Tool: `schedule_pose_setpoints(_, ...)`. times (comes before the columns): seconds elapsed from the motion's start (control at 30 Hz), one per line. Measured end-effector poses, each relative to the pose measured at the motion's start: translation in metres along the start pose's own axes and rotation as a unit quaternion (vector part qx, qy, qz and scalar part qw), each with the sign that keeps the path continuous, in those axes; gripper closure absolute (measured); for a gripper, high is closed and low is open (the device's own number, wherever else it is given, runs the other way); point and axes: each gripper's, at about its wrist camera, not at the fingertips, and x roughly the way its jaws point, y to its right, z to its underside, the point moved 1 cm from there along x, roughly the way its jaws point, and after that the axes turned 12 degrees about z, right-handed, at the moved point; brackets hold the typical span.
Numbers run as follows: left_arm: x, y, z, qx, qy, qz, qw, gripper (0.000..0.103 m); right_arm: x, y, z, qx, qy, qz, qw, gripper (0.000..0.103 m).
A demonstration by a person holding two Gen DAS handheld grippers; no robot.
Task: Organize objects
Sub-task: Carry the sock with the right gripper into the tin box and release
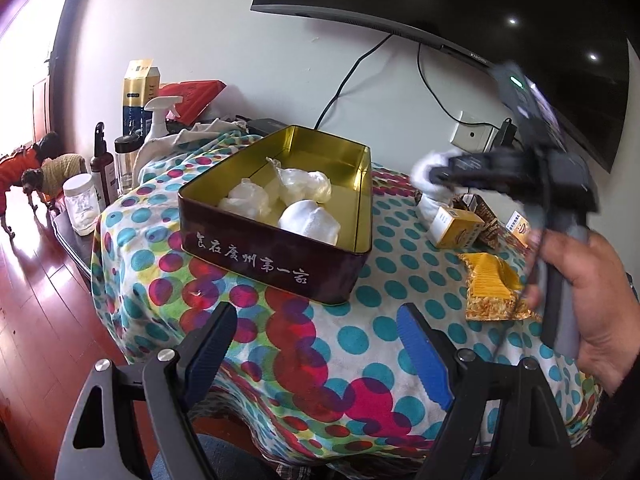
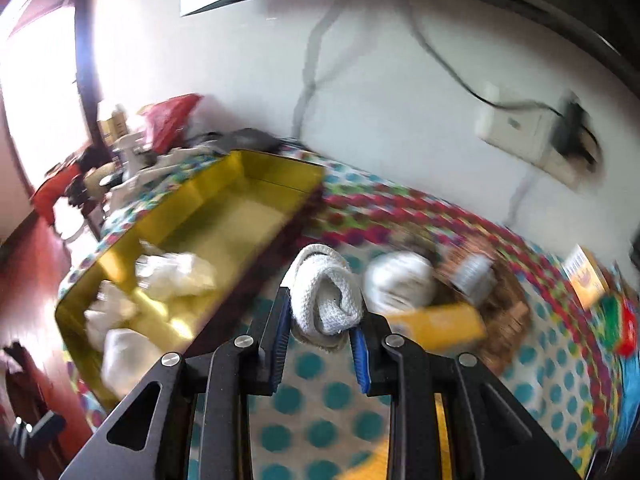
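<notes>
A rolled white sock [image 2: 326, 294] is pinched between the pads of the right tongs [image 2: 320, 332], held up off the dotted cloth and just beside the near wall of the open tin [image 2: 240, 168]. Three pale bundles [image 1: 308, 220] already lie inside the tin at one end, so this looks like the carrying step: one more bundle on its way to join them. The next move, I'd say, calls for lifting the sock over the tin's rim and letting go above the bare gold floor at the far end.

The left tongs [image 1: 320, 352] hang open with nothing between them, low in front of the tin over the cloth-covered surface [image 1: 360, 340].

Another white roll [image 2: 400, 284] lies on the cloth just behind the held sock, beside a yellow carton [image 1: 456, 228] and snack packets [image 1: 492, 288]. Bottles and a jar [image 1: 82, 204] crowd the surface's left end, well apart from the path. Only the tin's rim stands in the way.
</notes>
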Motion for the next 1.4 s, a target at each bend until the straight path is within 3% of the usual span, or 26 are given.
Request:
schedule_pose_setpoints(0.3,-0.004,-0.008,-0.004,-0.007,0.014,-0.008,0.9999,0.019,0.013,-0.081,-0.038,-0.067,0.006,-0.023,0.997,0.077)
schedule_pose_setpoints(0.63,-0.003,-0.018,-0.008,-0.024,0.011,-0.002,0.9996,0.019,0.046,-0.103,-0.046,-0.083,-0.011,-0.033,0.996,0.073)
schedule_pose_setpoints(0.7,-0.002,-0.018,-0.007,-0.025,0.010,-0.001,0.9996,0.019,0.051,-0.105,-0.046,-0.082,-0.010,-0.030,0.996,0.057)
schedule_pose_setpoints(0.77,-0.001,-0.019,-0.008,-0.026,0.008,0.001,0.9996,0.019,0.050,-0.106,-0.046,-0.082,0.003,-0.019,0.996,0.032)
schedule_pose_setpoints(0.83,0.000,-0.020,-0.008,-0.027,0.008,0.002,0.9996,0.019,0.045,-0.105,-0.048,-0.080,0.021,-0.007,0.997,0.021)
schedule_pose_setpoints(1.0,0.001,-0.021,-0.009,-0.029,0.006,0.002,0.9996,0.019,0.036,-0.097,-0.055,-0.068,0.037,0.001,0.997,0.016)
schedule_pose_setpoints(1.1,0.000,-0.019,-0.009,-0.024,0.010,0.002,0.9997,0.019,0.023,-0.082,-0.055,-0.050,0.056,0.021,0.997,0.006)
schedule_pose_setpoints(1.4,-0.008,-0.007,-0.010,0.002,0.029,0.003,0.9996,0.019,-0.003,-0.003,-0.020,0.006,0.050,0.061,0.997,0.002)
